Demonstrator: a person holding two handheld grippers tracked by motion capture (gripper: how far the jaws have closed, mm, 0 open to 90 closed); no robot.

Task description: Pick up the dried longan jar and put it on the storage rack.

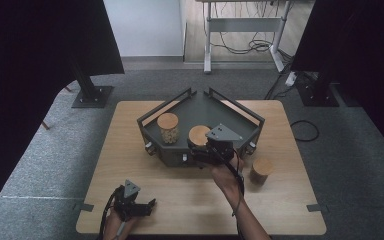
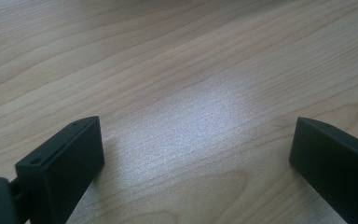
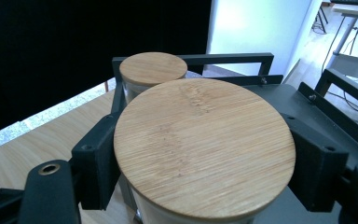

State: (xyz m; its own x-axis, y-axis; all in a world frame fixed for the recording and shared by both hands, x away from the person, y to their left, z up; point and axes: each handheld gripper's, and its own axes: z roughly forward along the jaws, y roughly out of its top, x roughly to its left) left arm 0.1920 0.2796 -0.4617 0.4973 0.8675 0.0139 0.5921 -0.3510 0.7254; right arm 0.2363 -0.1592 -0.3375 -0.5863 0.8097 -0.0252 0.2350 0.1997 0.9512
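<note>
Round bamboo lid (image 3: 204, 147) of a glass jar (image 1: 199, 136), nearest the lens in the right gripper view, sits between the two black jaws of the right gripper (image 1: 206, 150), which are clamped against its rim on both sides. Jar and gripper stand at the near edge of the dark grey angular metal tray (image 1: 200, 107), above its front wall. Beyond the held lid, further along the tray, stands a second glass jar with a bamboo lid (image 3: 153, 70), holding pale contents; in the high view it lies to the gripper's left. A third bamboo-lidded jar (image 1: 262, 171) stands on the light wooden desk (image 1: 290, 210), just to the right of the person's right hand (image 1: 226, 175), outside the tray. Well apart, at the near left corner of the desk, the left gripper (image 2: 196, 144) rests low over bare wood, its jaws wide apart with nothing between them.
</note>
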